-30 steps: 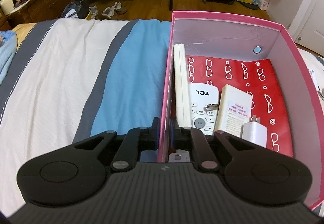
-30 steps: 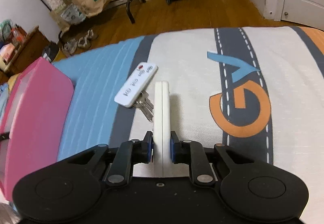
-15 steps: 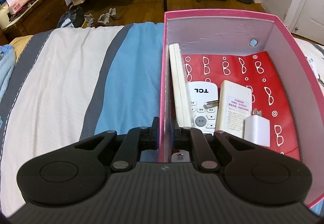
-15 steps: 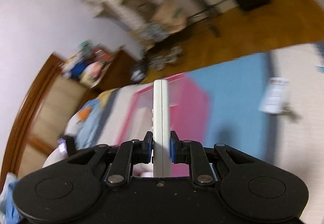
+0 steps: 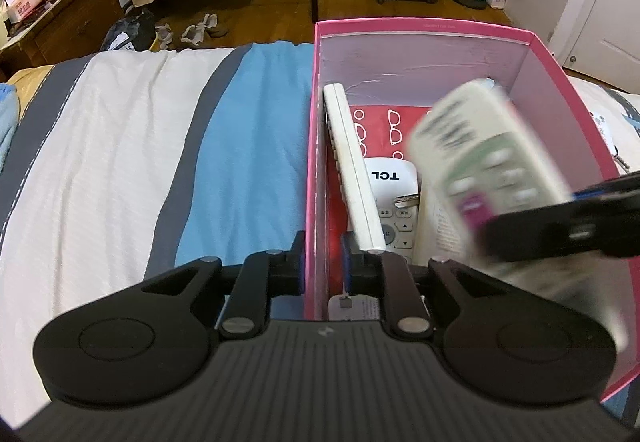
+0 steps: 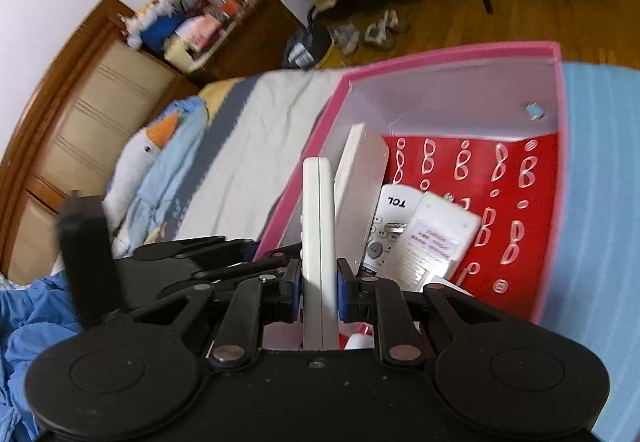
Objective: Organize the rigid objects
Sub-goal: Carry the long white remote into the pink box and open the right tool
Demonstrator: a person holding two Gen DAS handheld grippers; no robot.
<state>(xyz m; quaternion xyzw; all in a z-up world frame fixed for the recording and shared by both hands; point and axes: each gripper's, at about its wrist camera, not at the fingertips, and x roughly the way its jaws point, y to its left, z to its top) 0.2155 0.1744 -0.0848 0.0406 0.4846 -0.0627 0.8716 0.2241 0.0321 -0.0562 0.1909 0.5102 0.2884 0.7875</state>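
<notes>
The left gripper (image 5: 323, 262) is clamped on the pink box's (image 5: 424, 27) nine-o'clock wall; the right gripper (image 6: 319, 288) pinches a white remote (image 6: 318, 226) edgewise above the TCL remote (image 6: 390, 220).

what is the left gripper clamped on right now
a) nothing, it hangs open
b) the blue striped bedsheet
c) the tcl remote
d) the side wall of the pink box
d: in the left wrist view the left gripper has its two pads on either side of the pink box wall, one outside and one inside, while the TCL remote lies loose on the box floor.
</notes>
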